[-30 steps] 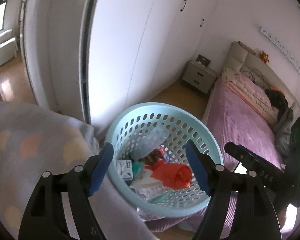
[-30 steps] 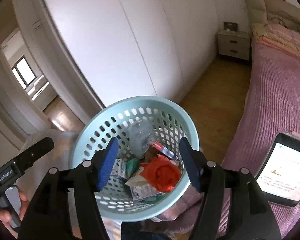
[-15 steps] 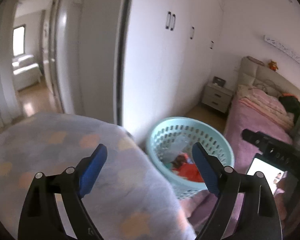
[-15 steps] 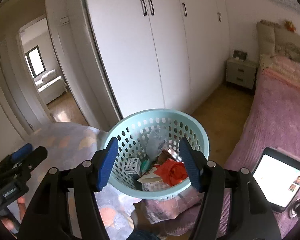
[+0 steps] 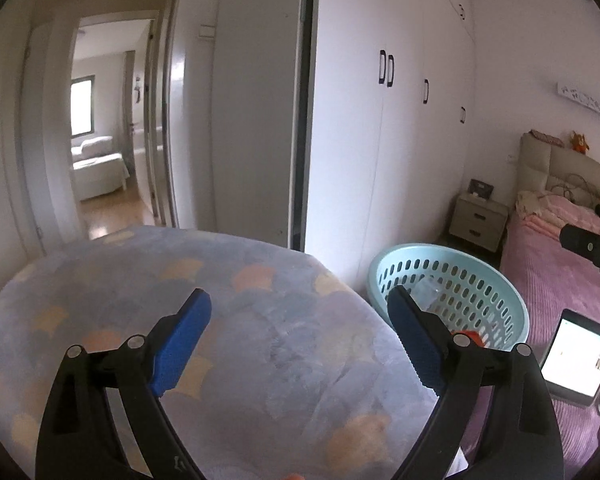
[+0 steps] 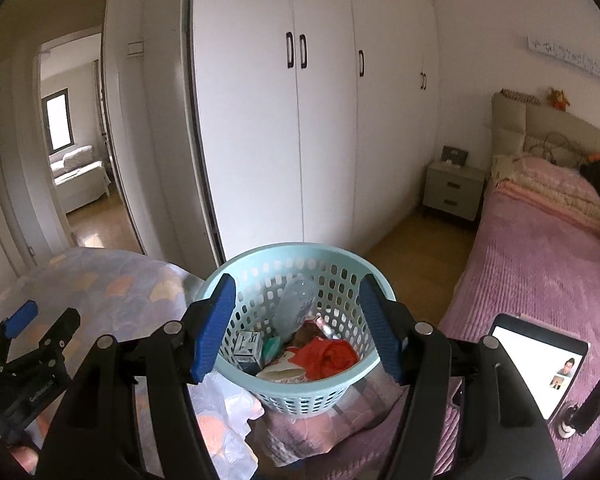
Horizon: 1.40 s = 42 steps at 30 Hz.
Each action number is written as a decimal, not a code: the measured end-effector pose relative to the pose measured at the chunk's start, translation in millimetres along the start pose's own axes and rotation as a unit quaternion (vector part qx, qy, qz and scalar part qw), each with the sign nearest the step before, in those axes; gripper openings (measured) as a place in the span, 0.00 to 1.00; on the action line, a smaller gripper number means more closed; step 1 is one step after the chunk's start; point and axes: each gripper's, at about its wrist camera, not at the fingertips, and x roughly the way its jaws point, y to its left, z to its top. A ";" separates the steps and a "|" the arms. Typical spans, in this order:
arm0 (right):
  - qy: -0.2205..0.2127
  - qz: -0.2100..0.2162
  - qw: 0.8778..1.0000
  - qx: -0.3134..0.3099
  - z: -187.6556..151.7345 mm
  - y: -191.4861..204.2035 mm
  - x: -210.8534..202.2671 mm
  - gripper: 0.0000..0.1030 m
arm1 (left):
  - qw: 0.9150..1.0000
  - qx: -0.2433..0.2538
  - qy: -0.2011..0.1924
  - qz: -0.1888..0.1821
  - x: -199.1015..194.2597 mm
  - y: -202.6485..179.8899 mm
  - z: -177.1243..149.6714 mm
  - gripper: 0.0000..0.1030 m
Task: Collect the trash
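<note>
Both of our grippers gape wide, empty: left gripper (image 5: 296, 322) over a blurred blanket (image 5: 180, 300), right gripper (image 6: 296, 316) over the basket (image 6: 236, 370), whose jumbled trash (image 6: 324, 354) we barely distinguish; a tablet (image 6: 540, 368) lies on the bed (image 6: 540, 264).

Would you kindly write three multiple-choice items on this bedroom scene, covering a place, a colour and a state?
1. Where does the tablet lie?
A. on the nightstand
B. on the pink bedspread
C. inside the basket

2. What colour is the perforated basket?
A. pale turquoise
B. yellow
C. black

3. How do the right tongs stand?
A. shut on a bottle
B. shut on the basket rim
C. open, holding nothing

Key: 1 B, the lit screen rests on the bedspread. 2 A, its wall is light blue-green. 3 C, the blue pads stand wide apart, with the basket seen between them.
</note>
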 end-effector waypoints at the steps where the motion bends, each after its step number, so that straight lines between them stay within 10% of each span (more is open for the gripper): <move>1: -0.003 -0.002 1.000 -0.003 -0.8 2.0 -0.7 0.59 | 1.000 0.000 0.002 -0.002 0.8 -0.3 -0.4 0.85; 42: -0.015 -0.025 1.000 0.006 -26.6 9.3 -9.0 0.59 | 1.000 -0.012 0.004 -0.028 -3.7 5.4 -6.0 0.88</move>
